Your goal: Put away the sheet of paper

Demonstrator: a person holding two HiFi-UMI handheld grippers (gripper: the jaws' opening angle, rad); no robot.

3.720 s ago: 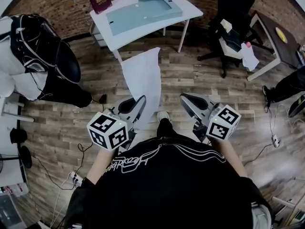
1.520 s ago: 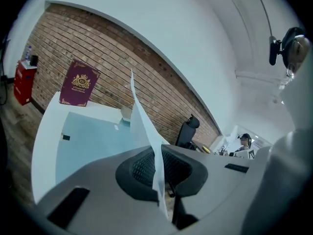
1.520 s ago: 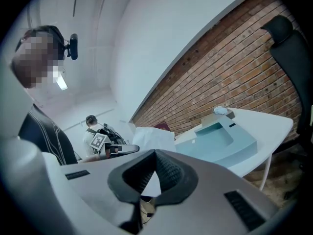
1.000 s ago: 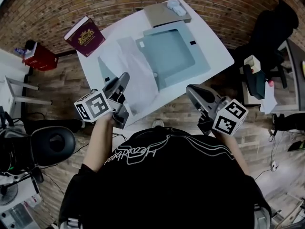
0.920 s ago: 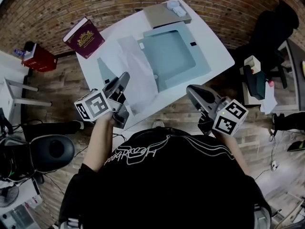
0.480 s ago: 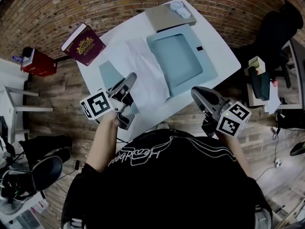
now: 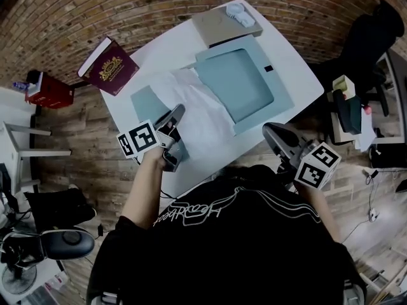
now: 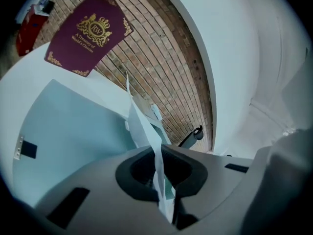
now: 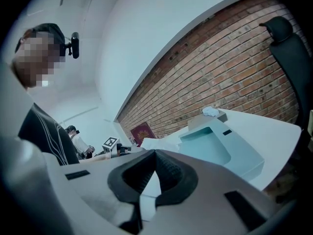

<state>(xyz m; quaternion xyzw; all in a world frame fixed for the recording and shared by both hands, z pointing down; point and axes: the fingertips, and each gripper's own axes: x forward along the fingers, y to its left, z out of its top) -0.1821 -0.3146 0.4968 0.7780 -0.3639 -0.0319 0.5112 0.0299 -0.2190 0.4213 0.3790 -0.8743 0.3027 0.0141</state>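
The left gripper [image 7: 177, 111] [image 8: 159, 153] has its jaws clamped on the sheet of paper [image 7: 198, 107] [image 8: 143, 125], pinching it by one edge. From that grip the sheet rises thin and edge-on in the left gripper view. In the head view the rest of it spreads across the middle of the white table [image 7: 297, 65], and its far edge reaches the left rim of the pale blue tray [image 7: 278, 89]. Whether it laps over that rim cannot be told.

Under the left gripper, near the tabletop's left edge, lies a flat pale blue panel [image 7: 147, 99] [image 8: 63, 126].

The right gripper [image 7: 272, 132] [image 9: 155, 152] has its jaws closed together with nothing between them. It hangs at the tabletop's near edge, just beside the tray's near corner and well apart from the sheet.

A maroon book [image 7: 108, 65] [image 8: 89, 32] overhangs the far left corner. A flat grey box [image 7: 219, 25] sits at the far edge, touching the tray's far rim, with a small white object [image 7: 240, 13] on it.

Bare tabletop shows along the right edge beside the tray, and in a strip along the near edge below the sheet. A black chair [image 7: 372, 33] stands off the right side.
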